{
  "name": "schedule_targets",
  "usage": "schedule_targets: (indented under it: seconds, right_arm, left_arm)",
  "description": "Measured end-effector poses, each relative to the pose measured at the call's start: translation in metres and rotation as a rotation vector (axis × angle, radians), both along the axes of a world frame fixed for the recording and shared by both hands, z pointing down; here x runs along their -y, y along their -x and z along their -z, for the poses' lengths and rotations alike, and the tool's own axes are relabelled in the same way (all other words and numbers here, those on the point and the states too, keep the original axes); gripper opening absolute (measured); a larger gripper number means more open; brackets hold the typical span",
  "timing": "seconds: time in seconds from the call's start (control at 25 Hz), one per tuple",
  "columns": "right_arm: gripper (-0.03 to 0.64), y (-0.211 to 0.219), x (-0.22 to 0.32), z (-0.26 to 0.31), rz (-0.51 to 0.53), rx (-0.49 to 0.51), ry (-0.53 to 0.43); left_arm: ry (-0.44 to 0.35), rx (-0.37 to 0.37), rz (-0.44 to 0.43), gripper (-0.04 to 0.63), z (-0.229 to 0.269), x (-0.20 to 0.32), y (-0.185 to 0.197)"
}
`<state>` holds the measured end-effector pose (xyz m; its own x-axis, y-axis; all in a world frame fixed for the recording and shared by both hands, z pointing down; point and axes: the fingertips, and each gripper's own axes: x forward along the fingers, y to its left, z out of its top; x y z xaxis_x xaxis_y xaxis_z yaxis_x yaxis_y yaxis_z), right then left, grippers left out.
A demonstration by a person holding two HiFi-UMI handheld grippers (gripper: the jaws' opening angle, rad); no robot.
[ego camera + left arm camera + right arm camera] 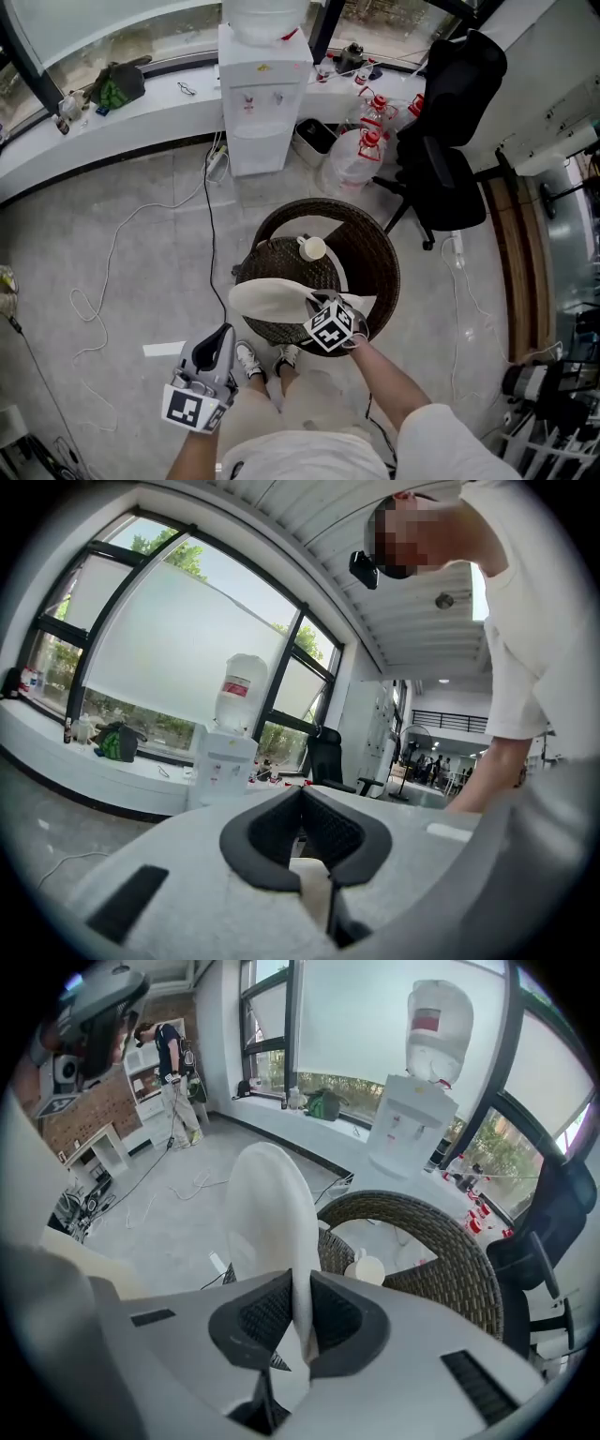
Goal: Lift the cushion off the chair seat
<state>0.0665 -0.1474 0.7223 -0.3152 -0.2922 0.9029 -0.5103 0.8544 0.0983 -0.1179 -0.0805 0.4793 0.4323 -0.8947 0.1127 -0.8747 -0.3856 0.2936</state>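
Observation:
A cream cushion (272, 298) hangs above the front of the round dark wicker chair (380, 248), clear of the seat. My right gripper (315, 303) is shut on its near edge. In the right gripper view the cushion (267, 1208) stands up on edge from between the pads of the right gripper (300, 1283), with the wicker chair (450, 1251) behind it. A small white cup-shaped thing (312, 248) lies on the chair. My left gripper (225, 333) hangs to the left of the chair over the floor, away from the cushion. In its own view the left gripper (302, 792) has its pads together and nothing between them.
A white water dispenser (258, 103) stands beyond the chair, with large water bottles (361, 150) to its right. A black office chair (450, 141) is at the far right. Cables (103, 281) trail over the grey floor at left. The person's feet (267, 358) are just before the wicker chair.

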Motion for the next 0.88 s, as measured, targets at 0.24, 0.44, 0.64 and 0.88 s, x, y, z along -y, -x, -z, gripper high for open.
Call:
schedule_targets:
  seconds: [0.24, 0.44, 0.64, 0.88]
  right_arm:
    - [0.038, -0.005, 0.009, 0.054, -0.042, 0.065, -0.066]
    - [0.038, -0.012, 0.020, 0.101, -0.103, 0.140, -0.133]
    - [0.038, -0.021, 0.032, 0.150, -0.162, 0.219, -0.222]
    - [0.038, -0.045, 0.042, 0.202, -0.320, 0.326, -0.272]
  left_arm:
    - [-0.045, 0.026, 0.007, 0.017, 0.035, 0.001, -0.002]
    - [-0.094, 0.049, 0.013, 0.016, 0.063, 0.001, -0.004]
    - [-0.148, 0.077, 0.022, 0.017, 0.091, 0.005, -0.003]
    - [-0.196, 0.089, 0.048, 0.017, 0.125, 0.003, 0.004]
